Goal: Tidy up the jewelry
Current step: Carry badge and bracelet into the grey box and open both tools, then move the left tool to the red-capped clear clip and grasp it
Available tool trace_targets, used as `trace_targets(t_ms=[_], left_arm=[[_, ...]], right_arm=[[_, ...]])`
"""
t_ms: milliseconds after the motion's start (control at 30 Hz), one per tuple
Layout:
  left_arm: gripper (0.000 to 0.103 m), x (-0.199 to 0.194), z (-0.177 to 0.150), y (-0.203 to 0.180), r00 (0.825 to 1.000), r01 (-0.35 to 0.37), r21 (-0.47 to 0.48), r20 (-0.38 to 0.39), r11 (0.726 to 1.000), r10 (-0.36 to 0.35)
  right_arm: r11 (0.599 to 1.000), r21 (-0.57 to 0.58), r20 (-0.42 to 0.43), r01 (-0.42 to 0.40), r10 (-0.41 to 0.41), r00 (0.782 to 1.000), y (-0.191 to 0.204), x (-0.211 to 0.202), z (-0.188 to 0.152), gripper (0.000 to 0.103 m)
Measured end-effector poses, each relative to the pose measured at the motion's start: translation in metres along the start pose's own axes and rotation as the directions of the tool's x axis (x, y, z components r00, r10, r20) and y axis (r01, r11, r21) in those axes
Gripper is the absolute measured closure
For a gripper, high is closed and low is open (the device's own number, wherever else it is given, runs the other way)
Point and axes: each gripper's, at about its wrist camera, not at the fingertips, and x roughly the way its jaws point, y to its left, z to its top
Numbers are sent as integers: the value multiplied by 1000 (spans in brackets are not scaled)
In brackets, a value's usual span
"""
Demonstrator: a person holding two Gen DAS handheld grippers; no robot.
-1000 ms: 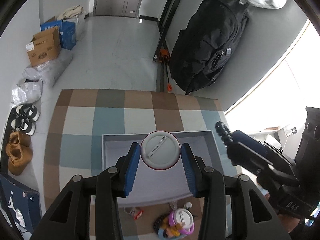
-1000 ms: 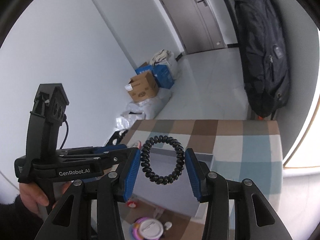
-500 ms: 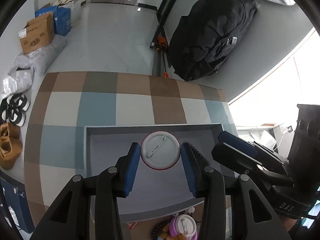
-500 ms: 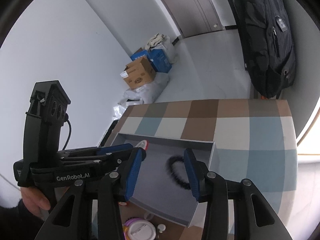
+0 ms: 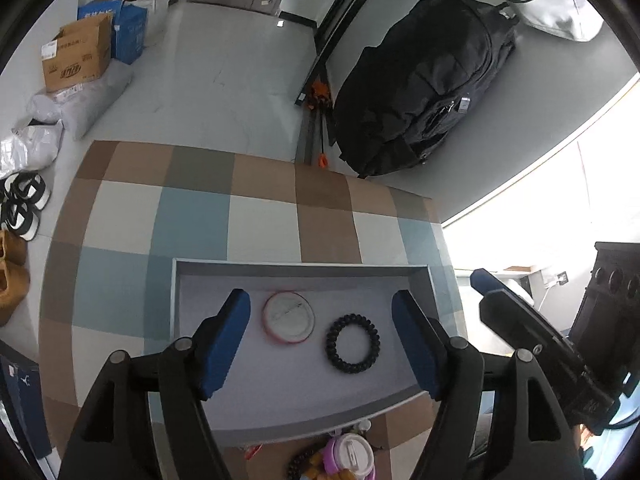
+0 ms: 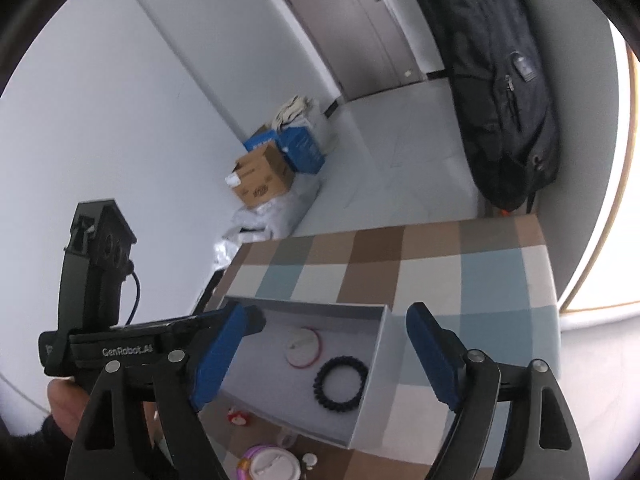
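Two pieces lie inside the shallow grey tray (image 5: 420, 390) on the checked counter (image 5: 192, 220): one round white pin badge (image 5: 288, 317) with a red rim and one black coiled hair tie (image 5: 353, 343), just beside each other but apart. The left tool (image 5: 324, 336) hangs over the tray with its blue pads spread wide and gripping nothing; the right tool (image 6: 326, 356) is likewise spread and bare. Near the tray's front edge sit a pink-lidded trinket (image 5: 349, 454), dark beads (image 5: 298, 462) and a small red charm (image 6: 239, 419). One black backpack (image 5: 424, 80) leans on the wall beyond.
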Motion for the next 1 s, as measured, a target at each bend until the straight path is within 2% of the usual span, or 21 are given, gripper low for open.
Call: trace_targets(t_ms=[167, 233, 367, 500, 633, 733, 767, 1000], left_arm=[[33, -11, -7, -4, 997, -66, 50, 38, 997, 64], [33, -19, -11, -6, 993, -92, 80, 76, 993, 86], [33, -27, -20, -5, 986, -128, 92, 121, 988, 116], [33, -30, -27, 1, 978, -171, 77, 133, 982, 160], [33, -39, -36, 4, 971, -188, 71, 164, 980, 175], [21, -45, -45, 6, 963, -205, 72, 193, 976, 188], [21, -46, -49, 6, 960, -217, 73, 198, 973, 199], [21, -46, -68, 15, 958, -247, 90, 172, 965, 229]], right_arm=[[1000, -14, 19, 6, -6, 1000, 6, -9, -3, 8], [1000, -22, 41, 11, -10, 999, 10, -15, -5, 0], [1000, -21, 44, 11, -10, 999, 14, -20, -11, 0], [1000, -16, 20, 17, -16, 1000, 20, -20, -17, 0], [999, -37, 8, 36, -36, 999, 27, -25, -25, 0], [999, -21, -21, 46, -46, 999, 28, -26, -30, 0], [999, -10, -33, 49, -49, 998, 27, -26, -32, 0], [998, 16, -98, 60, -58, 993, 25, -23, -44, 0]])
